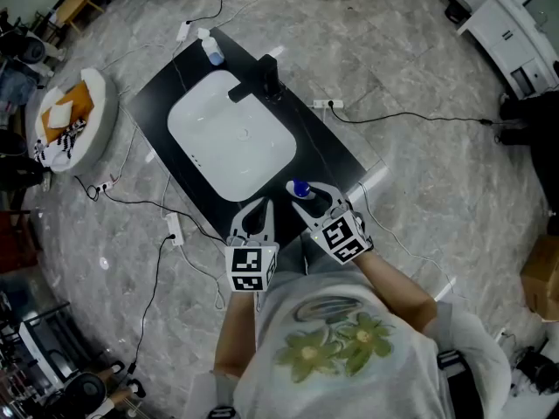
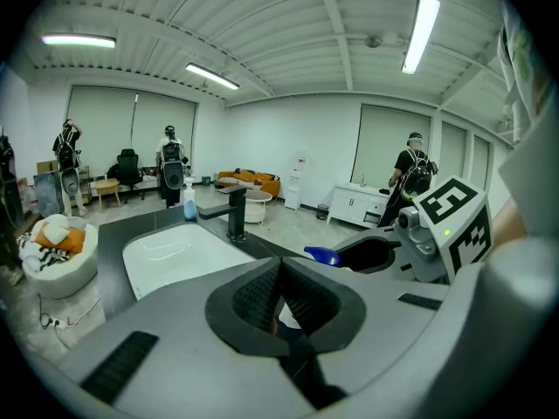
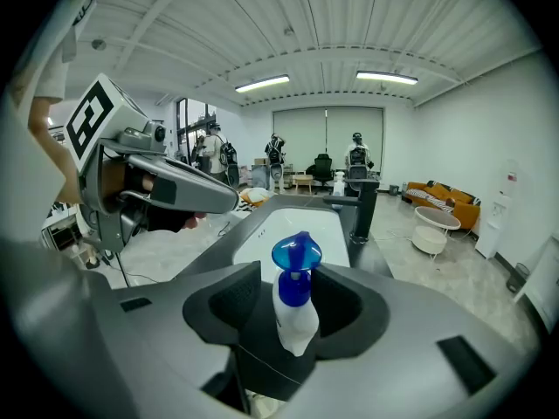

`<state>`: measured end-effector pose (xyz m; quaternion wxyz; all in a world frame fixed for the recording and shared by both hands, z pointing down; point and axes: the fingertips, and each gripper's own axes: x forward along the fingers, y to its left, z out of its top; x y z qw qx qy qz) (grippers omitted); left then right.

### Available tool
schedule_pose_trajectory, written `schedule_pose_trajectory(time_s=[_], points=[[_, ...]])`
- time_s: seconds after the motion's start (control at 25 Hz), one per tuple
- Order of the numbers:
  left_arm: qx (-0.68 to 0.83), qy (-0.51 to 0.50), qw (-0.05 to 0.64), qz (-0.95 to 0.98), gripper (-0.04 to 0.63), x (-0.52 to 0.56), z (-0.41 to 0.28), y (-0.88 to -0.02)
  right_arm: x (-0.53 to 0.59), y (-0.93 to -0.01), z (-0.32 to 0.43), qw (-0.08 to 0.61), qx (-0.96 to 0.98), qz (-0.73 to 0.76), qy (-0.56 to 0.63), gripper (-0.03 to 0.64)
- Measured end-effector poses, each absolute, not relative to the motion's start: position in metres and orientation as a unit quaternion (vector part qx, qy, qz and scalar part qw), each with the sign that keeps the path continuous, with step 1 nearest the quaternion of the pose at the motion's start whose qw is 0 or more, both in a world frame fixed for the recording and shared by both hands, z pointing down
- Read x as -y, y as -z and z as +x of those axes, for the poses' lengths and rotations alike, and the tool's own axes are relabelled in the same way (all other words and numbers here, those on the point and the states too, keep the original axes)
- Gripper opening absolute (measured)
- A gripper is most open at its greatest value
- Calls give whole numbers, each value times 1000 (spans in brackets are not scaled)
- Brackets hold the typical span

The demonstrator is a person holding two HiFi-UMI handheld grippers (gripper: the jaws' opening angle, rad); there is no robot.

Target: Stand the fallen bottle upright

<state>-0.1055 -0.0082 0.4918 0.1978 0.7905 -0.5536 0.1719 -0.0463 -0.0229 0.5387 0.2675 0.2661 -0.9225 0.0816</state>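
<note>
A small white bottle with a blue cap (image 3: 295, 308) stands upright on the near corner of the black counter (image 1: 166, 81). My right gripper (image 3: 293, 276) is open, one pad on each side of the bottle, and neither pad presses on it. From above, the bottle's blue cap (image 1: 300, 188) shows just ahead of the right gripper (image 1: 312, 202). My left gripper (image 1: 257, 208) hovers beside it to the left, shut with nothing between its pads (image 2: 262, 295). In the left gripper view the blue cap (image 2: 323, 256) peeks out next to the right gripper's jaw.
A white sink basin (image 1: 231, 133) fills the counter's middle, with a black faucet (image 1: 266, 77) at its far rim and a soap bottle (image 1: 212, 49) at the far corner. A round basket of cloths (image 1: 70, 116) and loose cables (image 1: 131, 203) lie on the floor.
</note>
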Motion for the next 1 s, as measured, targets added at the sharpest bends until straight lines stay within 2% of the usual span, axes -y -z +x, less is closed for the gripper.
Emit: schedule_pose_trajectory(time_s=[0.24,0.84,1.0], points=[[554,-171,195,791,18,5,-105,-491,21,-542,-36,271,918,275,-91,166],[552,-146,208,794,18,-4,-93,-479,6,-512,-16,220,928,273,-126,166],[548,-139,208,798,18,-5,-86,-474,2,-491,-15,190,935,270,-130,119]])
